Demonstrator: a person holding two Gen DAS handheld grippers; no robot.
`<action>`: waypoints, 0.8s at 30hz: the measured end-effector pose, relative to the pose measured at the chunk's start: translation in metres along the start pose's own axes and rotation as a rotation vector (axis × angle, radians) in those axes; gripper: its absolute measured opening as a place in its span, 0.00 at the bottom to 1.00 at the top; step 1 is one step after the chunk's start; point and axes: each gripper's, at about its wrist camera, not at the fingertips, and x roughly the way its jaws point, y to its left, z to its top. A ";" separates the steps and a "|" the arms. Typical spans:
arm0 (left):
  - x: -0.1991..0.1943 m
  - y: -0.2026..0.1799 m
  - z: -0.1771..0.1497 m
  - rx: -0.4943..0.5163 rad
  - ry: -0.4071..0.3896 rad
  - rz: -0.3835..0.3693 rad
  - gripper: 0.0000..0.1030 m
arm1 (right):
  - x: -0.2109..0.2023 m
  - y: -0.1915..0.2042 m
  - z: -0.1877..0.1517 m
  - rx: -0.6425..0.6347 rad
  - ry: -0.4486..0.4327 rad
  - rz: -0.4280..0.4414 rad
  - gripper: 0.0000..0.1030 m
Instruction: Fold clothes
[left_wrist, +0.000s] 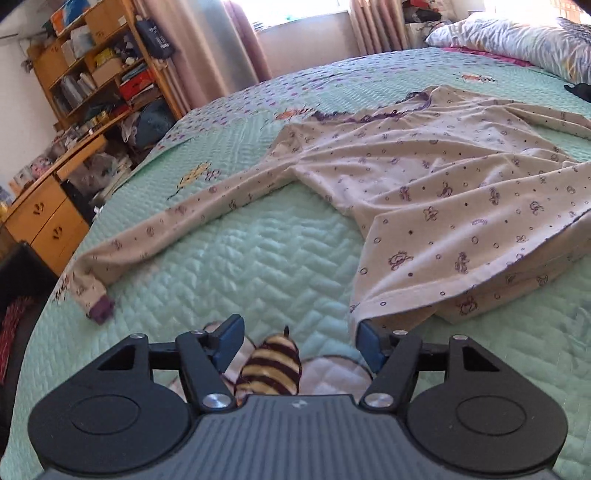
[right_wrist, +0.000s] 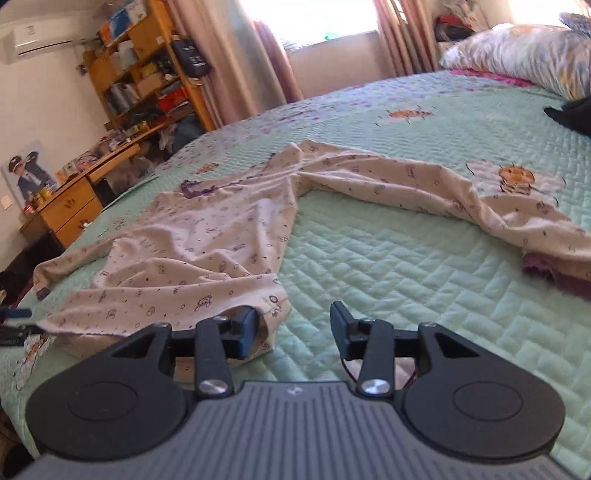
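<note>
pale printed cotton, the pyjama top (left_wrist: 424, 177) sprawls unfolded on the green quilt (left_wrist: 258, 258); we hold our left gripper (left_wrist: 299, 343) and right gripper (right_wrist: 293, 326) wide apart, both empty, at its hem.

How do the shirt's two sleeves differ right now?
The left sleeve lies straight and flat, while the right sleeve bends and bunches. The left sleeve's purple cuff lies flat; the right sleeve's cuff is crumpled. Both rest on the green quilt, ungripped.

Bright blown-out daylight from window (left_wrist: 306, 11), fisheye-bent edges, soft blur.
</note>
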 end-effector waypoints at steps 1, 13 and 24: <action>-0.002 0.001 0.000 -0.013 -0.007 0.000 0.67 | 0.000 0.000 0.000 0.009 -0.001 -0.009 0.43; -0.022 -0.014 -0.002 -0.058 -0.068 -0.026 0.09 | -0.031 0.012 -0.005 0.027 -0.059 0.097 0.05; -0.106 0.012 -0.009 -0.144 -0.175 -0.066 0.07 | -0.097 0.013 0.001 0.319 -0.054 0.428 0.04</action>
